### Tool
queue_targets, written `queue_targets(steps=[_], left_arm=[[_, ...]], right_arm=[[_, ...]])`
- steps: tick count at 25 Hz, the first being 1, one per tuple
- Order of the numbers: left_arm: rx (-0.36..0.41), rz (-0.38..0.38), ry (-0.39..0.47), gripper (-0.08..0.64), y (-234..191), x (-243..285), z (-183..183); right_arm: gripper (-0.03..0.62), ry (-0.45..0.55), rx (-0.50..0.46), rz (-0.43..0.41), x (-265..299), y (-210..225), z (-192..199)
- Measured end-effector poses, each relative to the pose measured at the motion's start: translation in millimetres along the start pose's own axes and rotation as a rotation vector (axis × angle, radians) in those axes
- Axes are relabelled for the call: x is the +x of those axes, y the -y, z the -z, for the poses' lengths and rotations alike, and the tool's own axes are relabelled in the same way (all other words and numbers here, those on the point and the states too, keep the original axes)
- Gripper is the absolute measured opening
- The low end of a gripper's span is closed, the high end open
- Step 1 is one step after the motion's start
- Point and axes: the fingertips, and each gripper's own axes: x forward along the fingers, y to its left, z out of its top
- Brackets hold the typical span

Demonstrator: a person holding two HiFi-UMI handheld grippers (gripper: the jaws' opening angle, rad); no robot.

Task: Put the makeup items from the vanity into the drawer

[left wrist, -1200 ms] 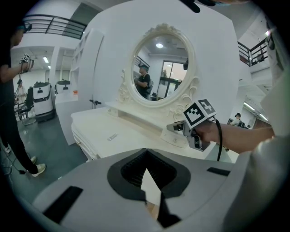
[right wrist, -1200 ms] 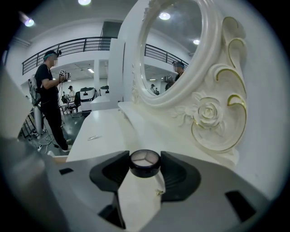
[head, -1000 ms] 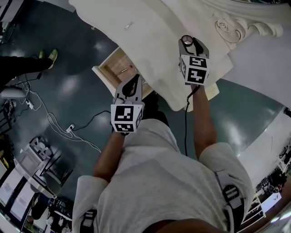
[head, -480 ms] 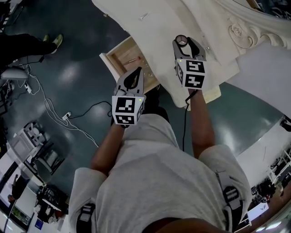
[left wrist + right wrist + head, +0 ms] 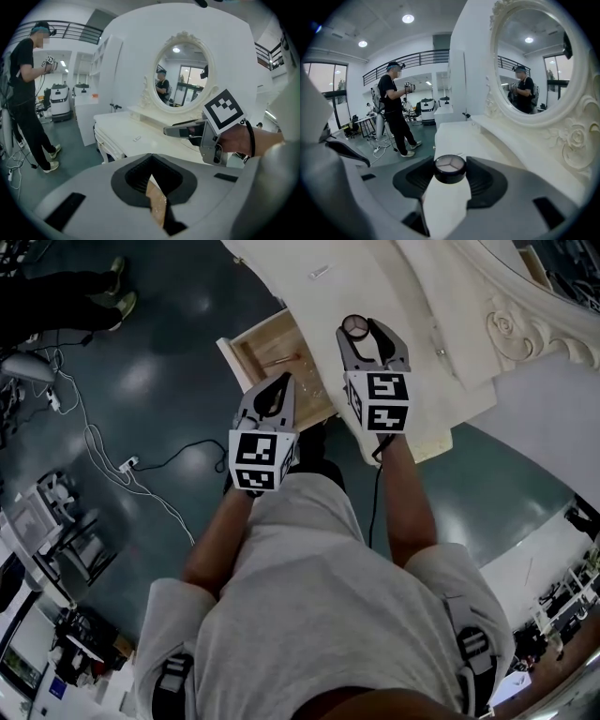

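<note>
One round black jar (image 5: 450,168) with a clear lid is clamped in my right gripper (image 5: 364,327). Its lid faces up, over the front edge of the white vanity (image 5: 394,277), just beside the open wooden drawer (image 5: 262,341). My left gripper (image 5: 276,382) hangs over that drawer, jaws together on nothing, above a glossy dark floor (image 5: 141,409); an oval mirror (image 5: 534,61) backs the vanity.

Matt cream-painted vanity (image 5: 394,287), bare pale wood drawer (image 5: 272,348), glossy dark floor (image 5: 169,352), clear-topped black plastic compact (image 5: 450,168).
</note>
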Motion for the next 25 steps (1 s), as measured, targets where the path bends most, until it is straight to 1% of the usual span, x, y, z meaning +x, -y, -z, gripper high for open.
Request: queue_targets(steps=[5,8,12,16,20,25], left_arm=[[-0.020,0.001,-0.004,0.005,-9.1,-2.3,6.4],[-0.035,0.002,0.002,0.005,-15.4,-0.6,12.7],[-0.019,0.002,-0.010,0.005,-31.4,1.4,33.5],[-0.008,0.018,-0.038,0.005,-41.6,1.8,53.6],[-0.047,0.006,-0.050,0.005,-62.5,-1.5,67.8],[-0.088,-0.007,-0.056,0.005,-82.9,-1.5,81.1]], right_arm=[[0.225,0.003,-0.023,-0.045,7.8,-23.6,-2.5],[0.225,0.004,-0.057,-0.086,12.0,-41.3,-0.9],[0.225,0.004,-0.076,-0.148,20.0,-77.2,11.5],[0.225,-0.031,-0.080,-0.198,25.5,-108.6,28.2],[0.225,-0.054,-0.087,-0.227,36.6,-135.3,36.0],[0.225,-0.077,-0.088,-0.238,52.6,-152.0,46.8]])
